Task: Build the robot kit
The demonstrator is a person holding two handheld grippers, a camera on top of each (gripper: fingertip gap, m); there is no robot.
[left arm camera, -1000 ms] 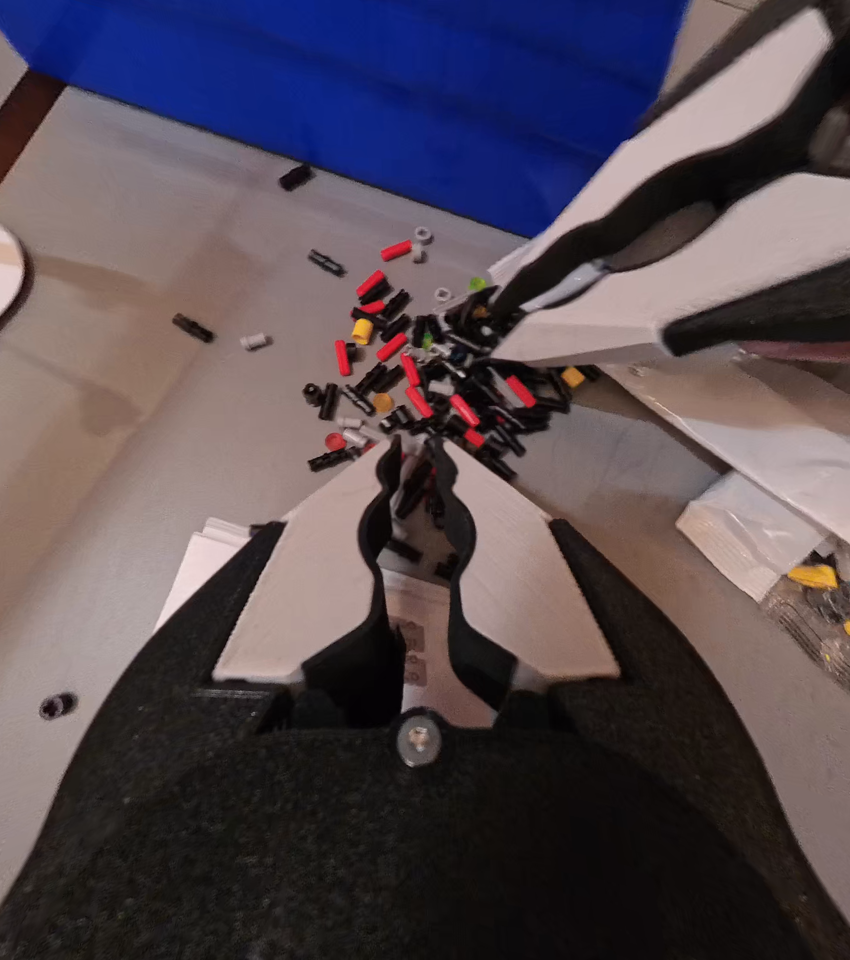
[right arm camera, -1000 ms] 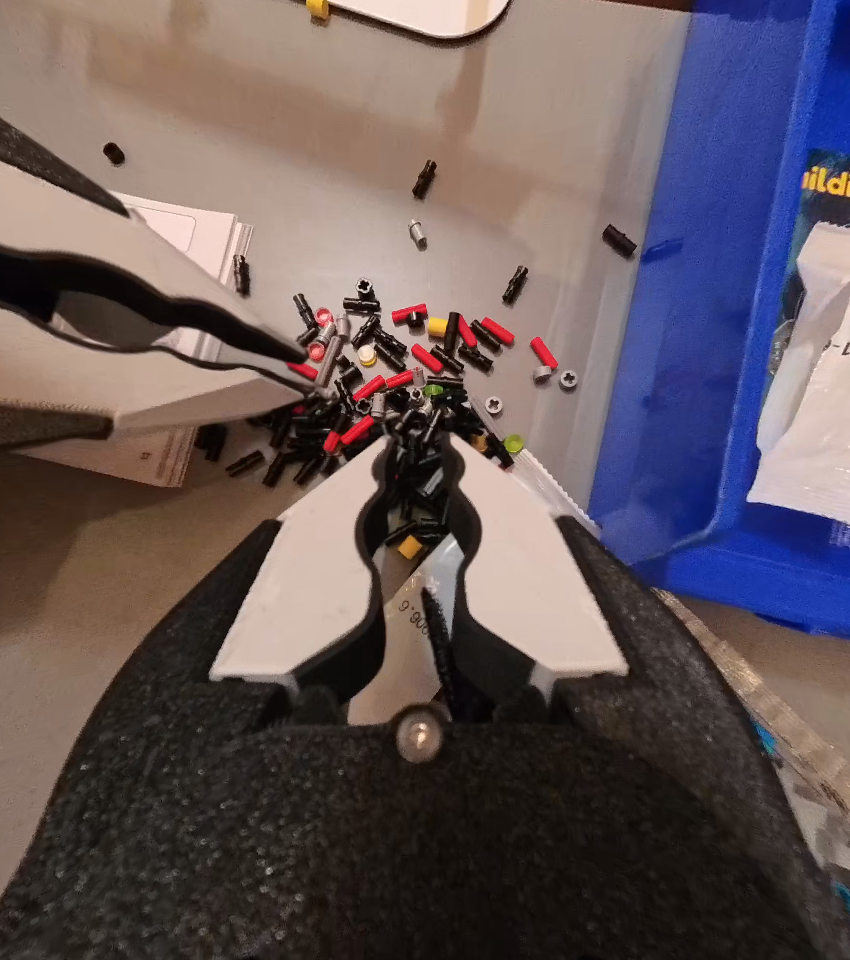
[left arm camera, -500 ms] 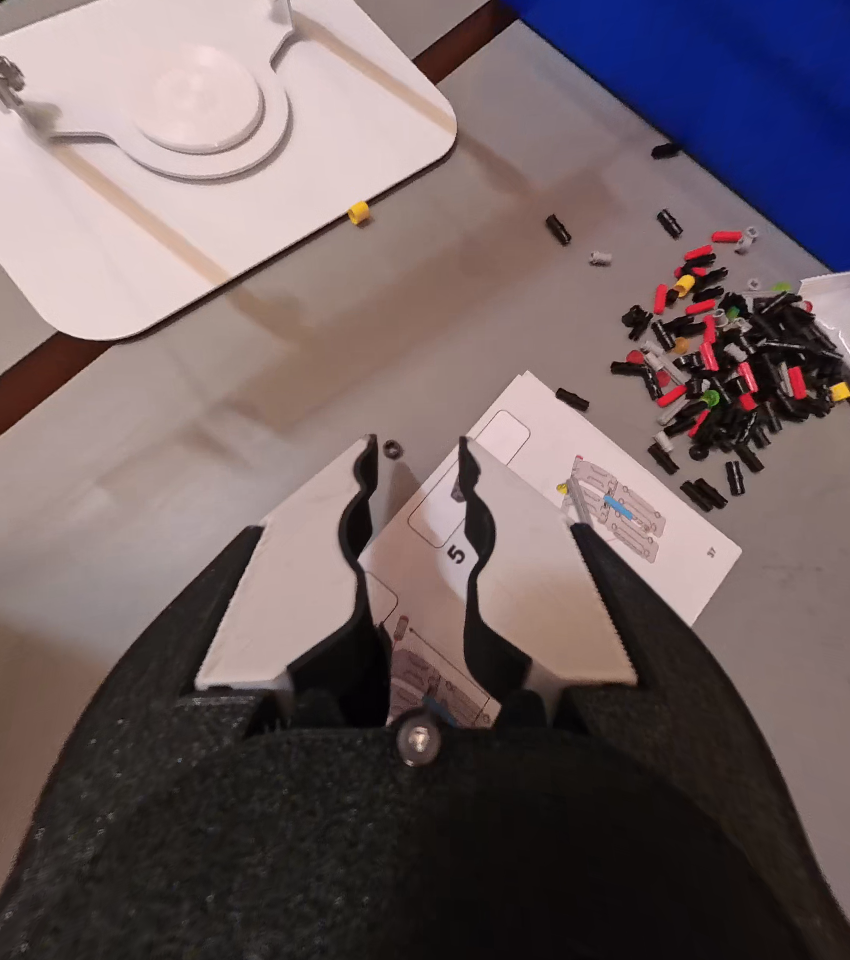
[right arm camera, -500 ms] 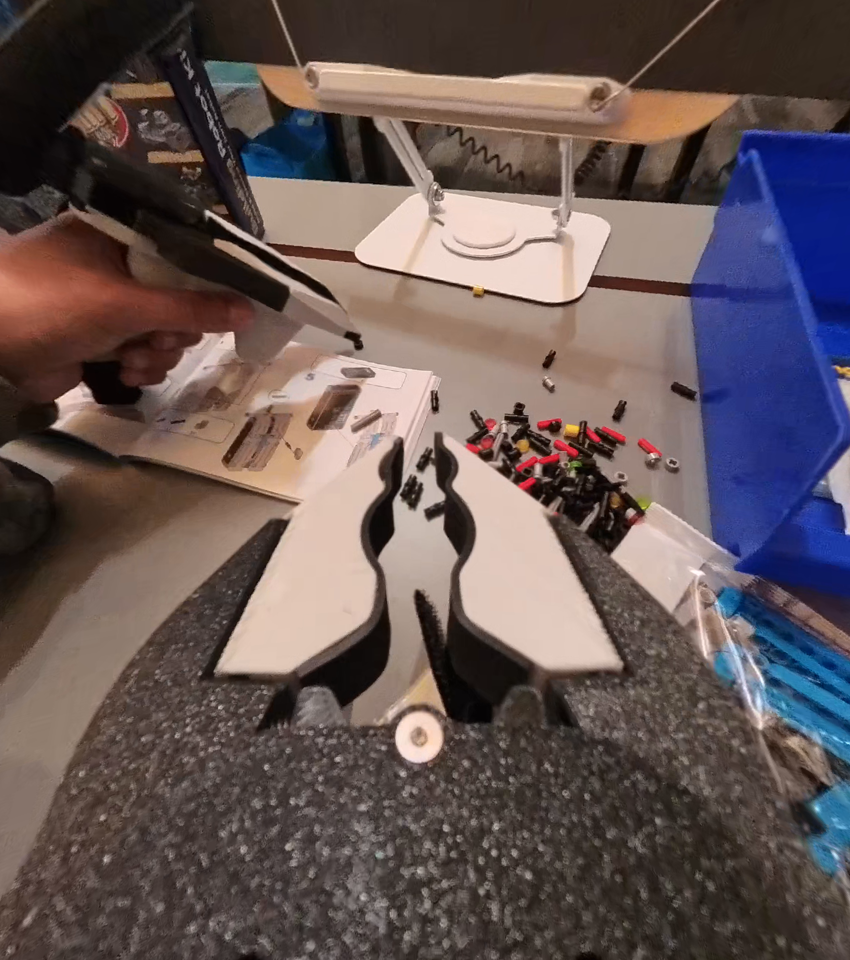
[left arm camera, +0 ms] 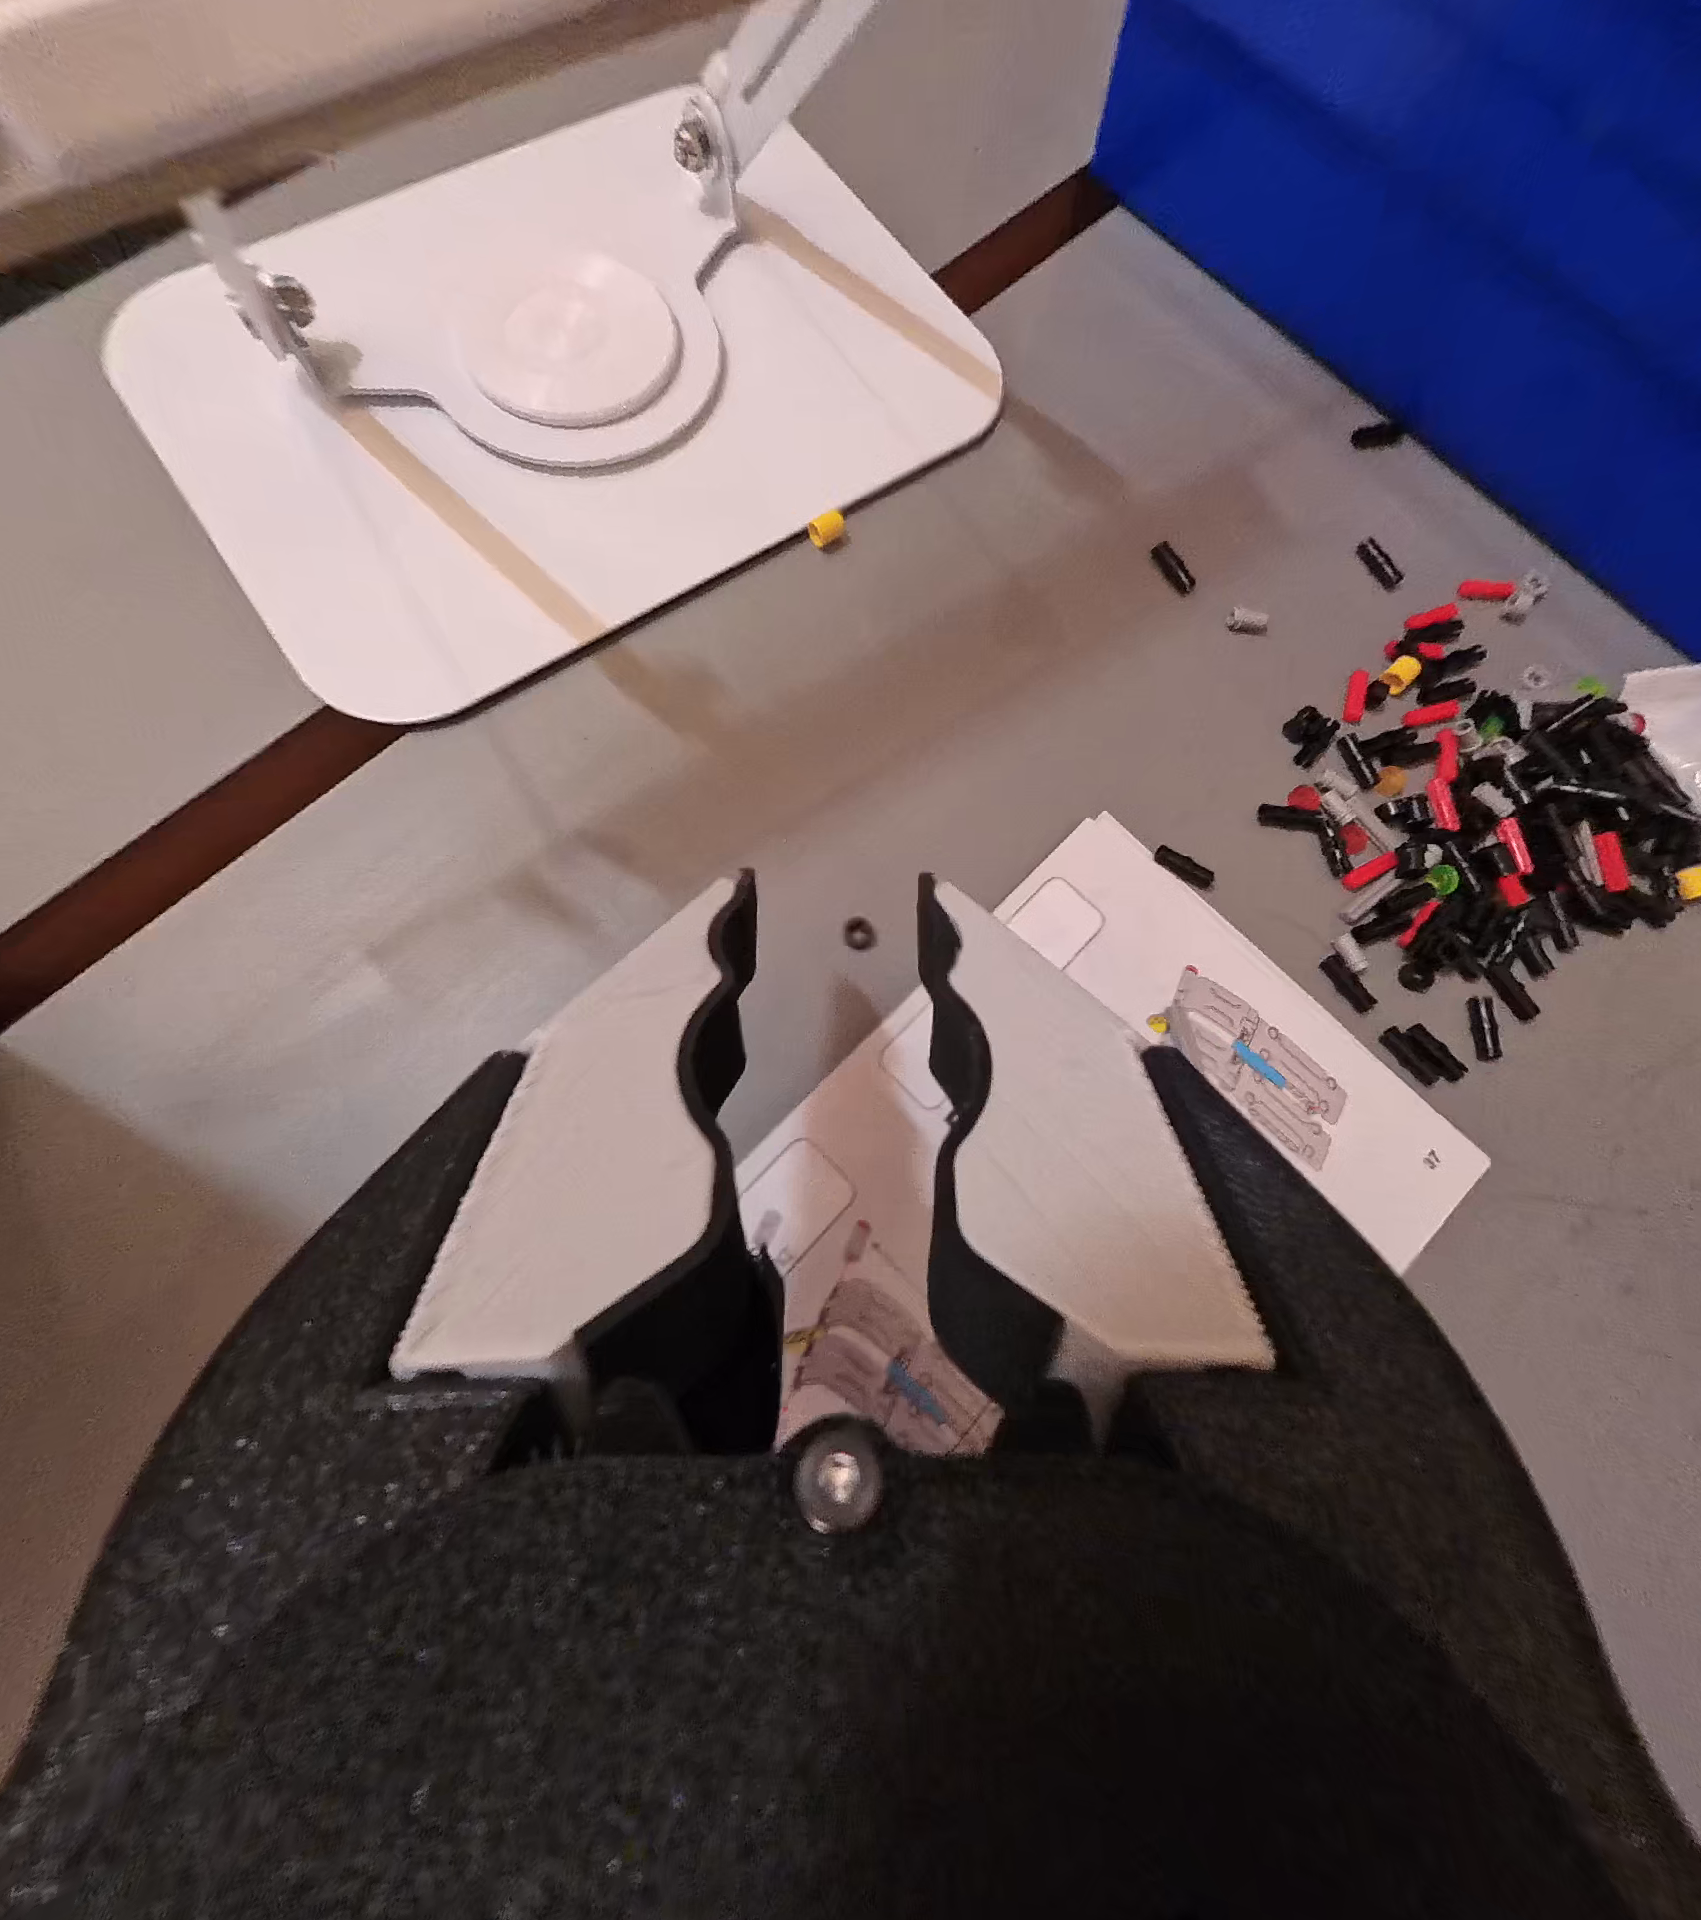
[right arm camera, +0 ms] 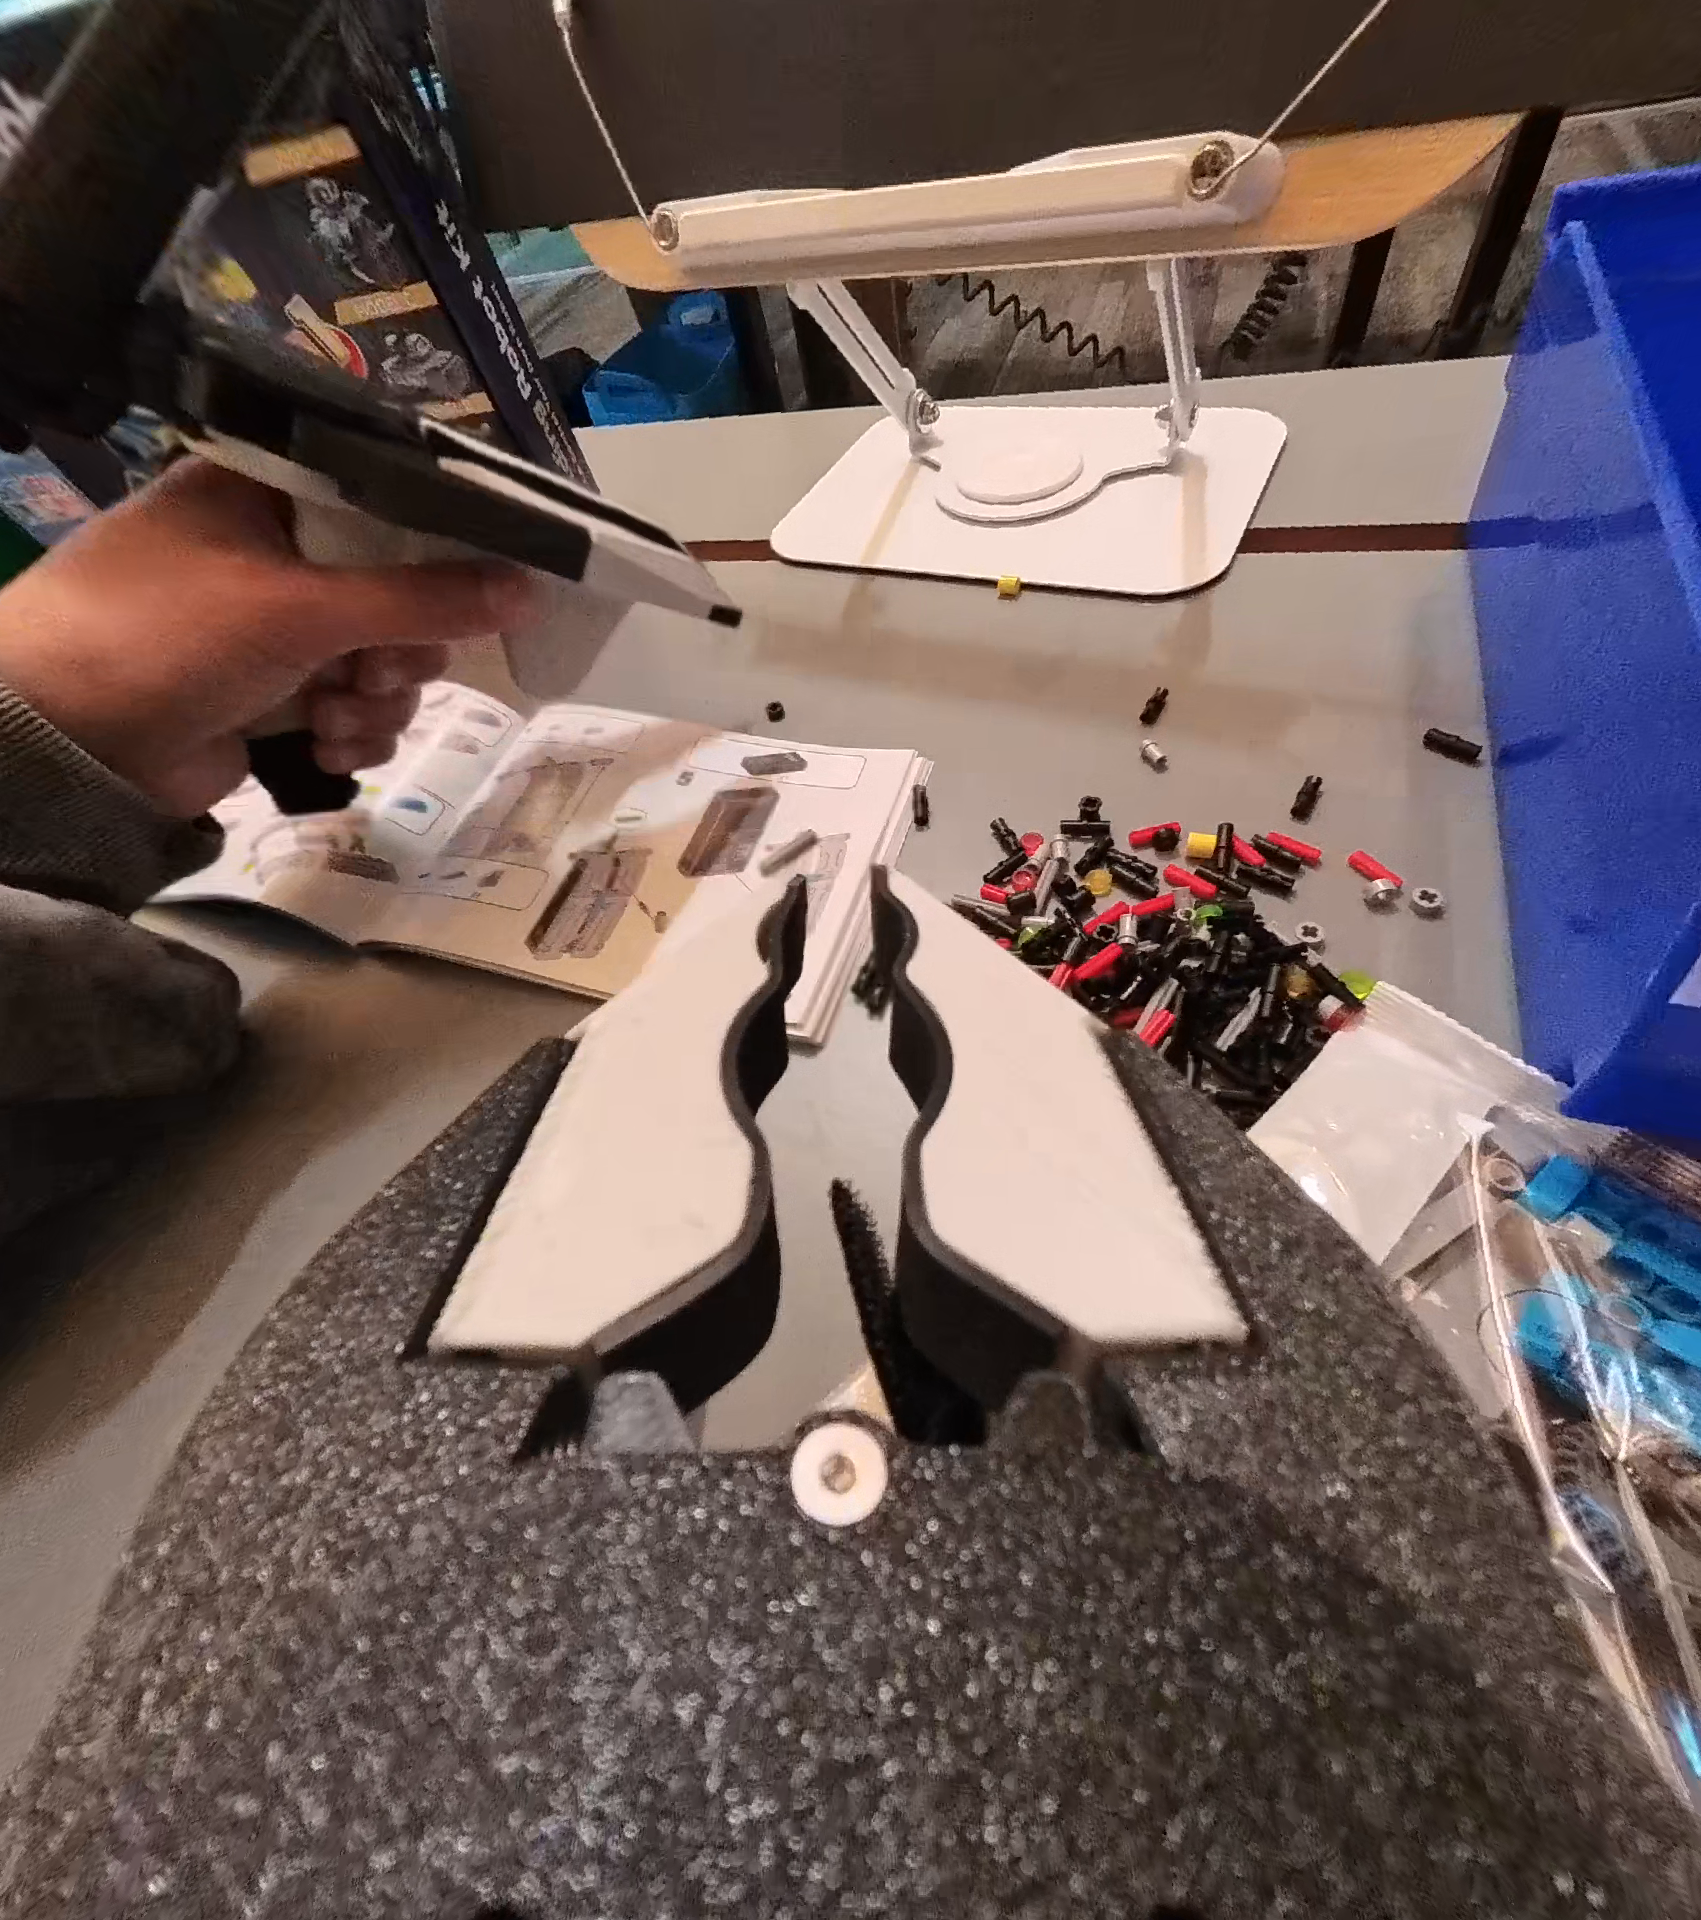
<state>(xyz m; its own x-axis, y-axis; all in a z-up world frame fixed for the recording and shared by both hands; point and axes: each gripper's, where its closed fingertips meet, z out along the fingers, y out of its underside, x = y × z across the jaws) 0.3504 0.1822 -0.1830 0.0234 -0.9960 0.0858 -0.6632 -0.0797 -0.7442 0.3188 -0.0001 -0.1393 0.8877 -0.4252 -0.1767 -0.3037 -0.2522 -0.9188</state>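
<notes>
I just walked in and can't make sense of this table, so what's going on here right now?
A person holds a two-finger gripper in each hand above a grey table. The left gripper is open and empty, hanging over the corner of an open instruction booklet, with a small black ring on the table just past its tips. The right gripper is also open and empty, beside a pile of small black, red and yellow pegs. A blue bin and a white stand sit farther back.

Right of the right gripper's jaws, the blue bin runs off the frame edge, while the hand gripping the blurred left gripper smears.
</notes>
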